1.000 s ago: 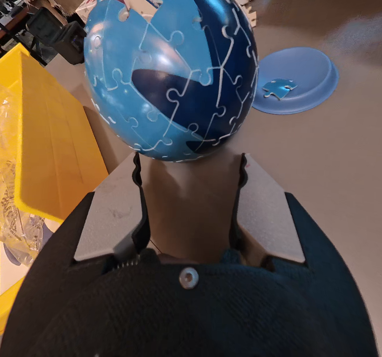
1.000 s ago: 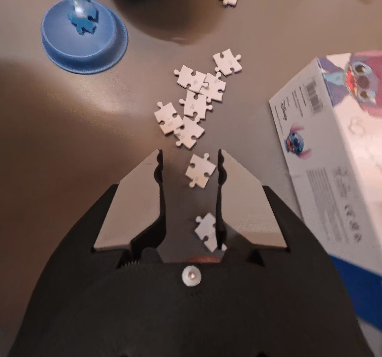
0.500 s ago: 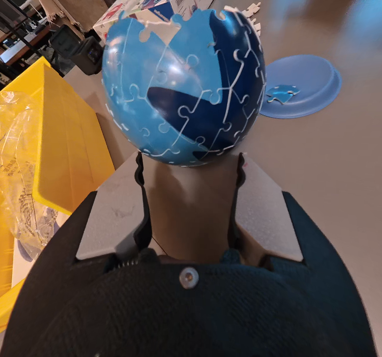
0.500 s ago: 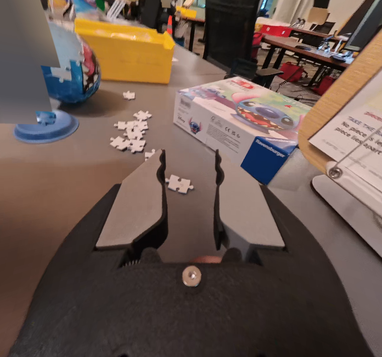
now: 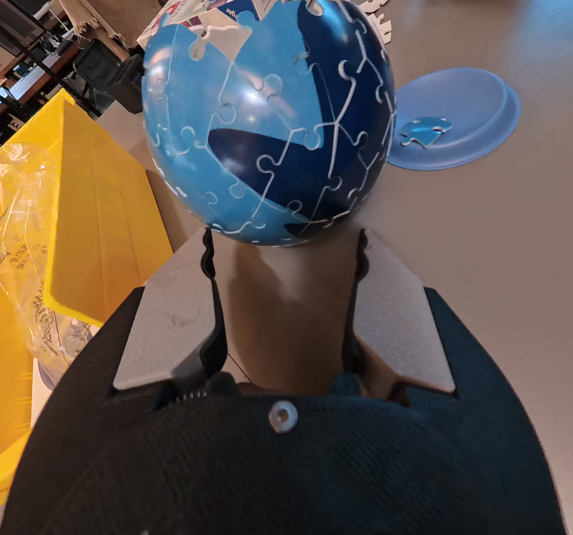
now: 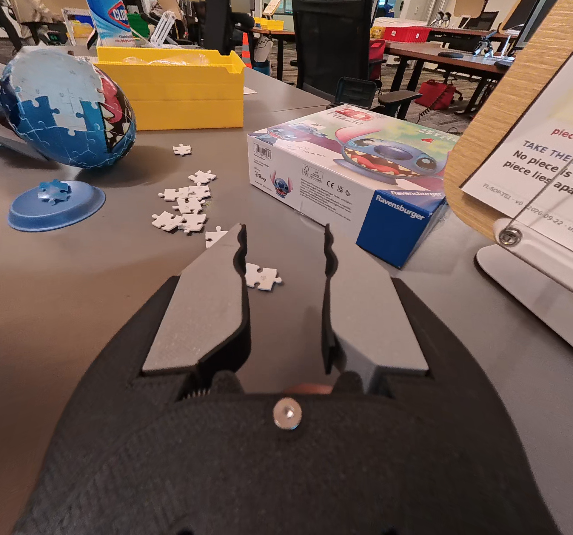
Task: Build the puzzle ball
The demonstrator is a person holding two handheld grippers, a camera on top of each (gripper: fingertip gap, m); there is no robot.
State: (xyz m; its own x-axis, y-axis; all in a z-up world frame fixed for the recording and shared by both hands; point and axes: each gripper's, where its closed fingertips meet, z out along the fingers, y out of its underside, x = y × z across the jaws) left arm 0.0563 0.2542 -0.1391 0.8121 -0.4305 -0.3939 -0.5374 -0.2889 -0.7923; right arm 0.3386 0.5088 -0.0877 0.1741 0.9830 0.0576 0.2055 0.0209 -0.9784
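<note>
The part-built blue puzzle ball (image 5: 266,123) has a jagged open top and sits right at the tips of my left gripper (image 5: 283,235), which is open. I cannot tell if the fingers touch it. In the right wrist view the ball (image 6: 62,107) lies tilted on the grey table, its white inside showing. My right gripper (image 6: 283,231) is open and empty, low over the table. One white loose piece (image 6: 262,276) lies between its fingers. Several more white pieces (image 6: 186,204) lie scattered ahead to the left.
A blue dish-shaped stand (image 6: 55,207) holds one blue piece (image 6: 54,191); the stand (image 5: 465,111) also shows right of the ball. The puzzle box (image 6: 341,176) lies ahead right. A yellow bin (image 6: 173,92) stands behind the ball. A sign on a metal stand (image 6: 527,148) is at far right. The tips of one gripper are about 40 centimeters away from the tips of the other.
My right gripper tipped up from looking straight down on the loose pieces to looking across the table, staying open. My left gripper barely shifted, with the ball still at its tips.
</note>
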